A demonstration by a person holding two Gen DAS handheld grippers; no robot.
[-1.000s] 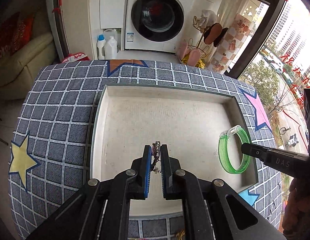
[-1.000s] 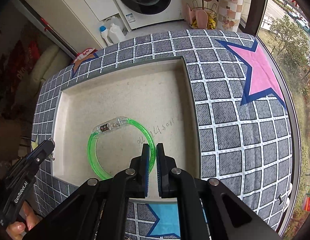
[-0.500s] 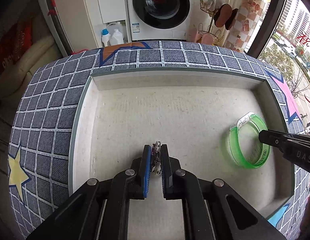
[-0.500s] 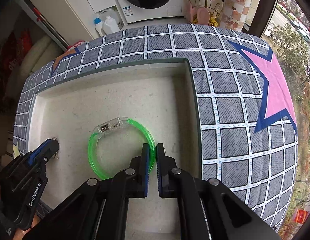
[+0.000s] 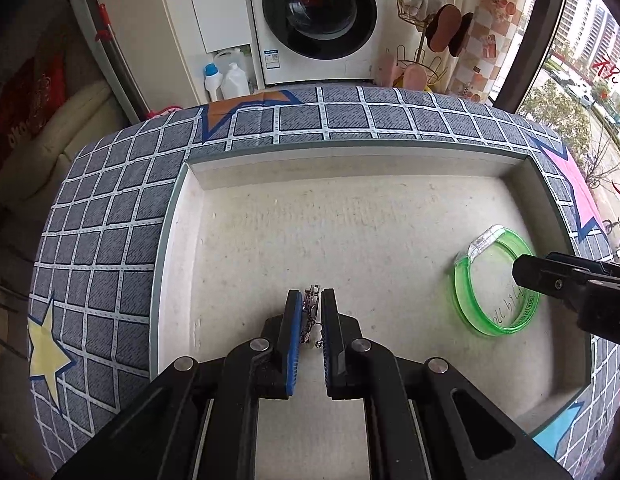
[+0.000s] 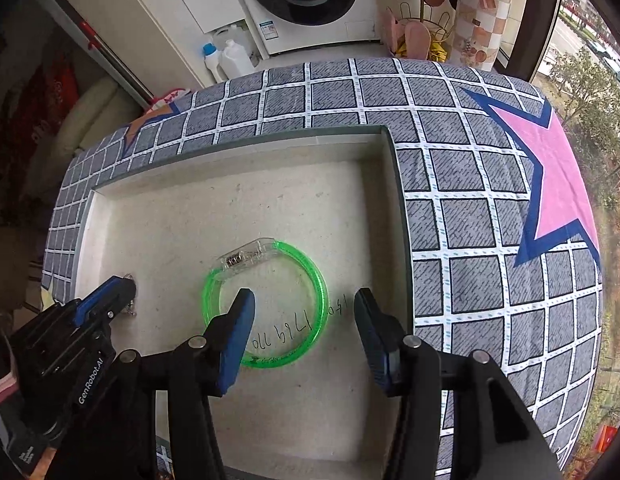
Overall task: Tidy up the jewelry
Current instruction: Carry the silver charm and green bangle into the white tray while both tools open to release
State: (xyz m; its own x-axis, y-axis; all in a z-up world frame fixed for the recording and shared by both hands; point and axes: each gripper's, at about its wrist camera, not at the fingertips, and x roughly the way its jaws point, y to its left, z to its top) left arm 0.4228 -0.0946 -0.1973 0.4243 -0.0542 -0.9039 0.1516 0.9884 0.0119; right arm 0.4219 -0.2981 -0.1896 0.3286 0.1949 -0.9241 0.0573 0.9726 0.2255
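A shallow beige tray (image 5: pixel 349 148) (image 6: pixel 270 140) lies on the checked cloth. My left gripper (image 5: pixel 312 294) (image 6: pixel 122 288) is shut on a small silver jewelry piece (image 5: pixel 311 310) and hangs low over the tray floor's near left part. A green translucent bangle (image 5: pixel 461 284) (image 6: pixel 320 292) with a clear clasp (image 6: pixel 250 256) lies flat on the tray floor at the right. My right gripper (image 6: pixel 304 298) (image 5: pixel 525 272) hovers over it, jaws opening. One pad is above the ring's left side and the other is outside its right side. Neither pad presses on it.
Grey checked cloth (image 6: pixel 469 200) with pink, yellow and orange stars covers the table around the tray. Handwriting (image 6: pixel 286 328) marks the tray floor by the bangle. Beyond the far edge stand a washing machine (image 5: pixel 317 12), detergent bottles (image 5: pixel 226 80) and a wire rack (image 5: pixel 421 52). A window is at the right.
The right jaws have spread apart and let go of the green bangle, which now lies on the tray floor. Both grippers have sunk closer to the tray. The left still grips the silver piece.
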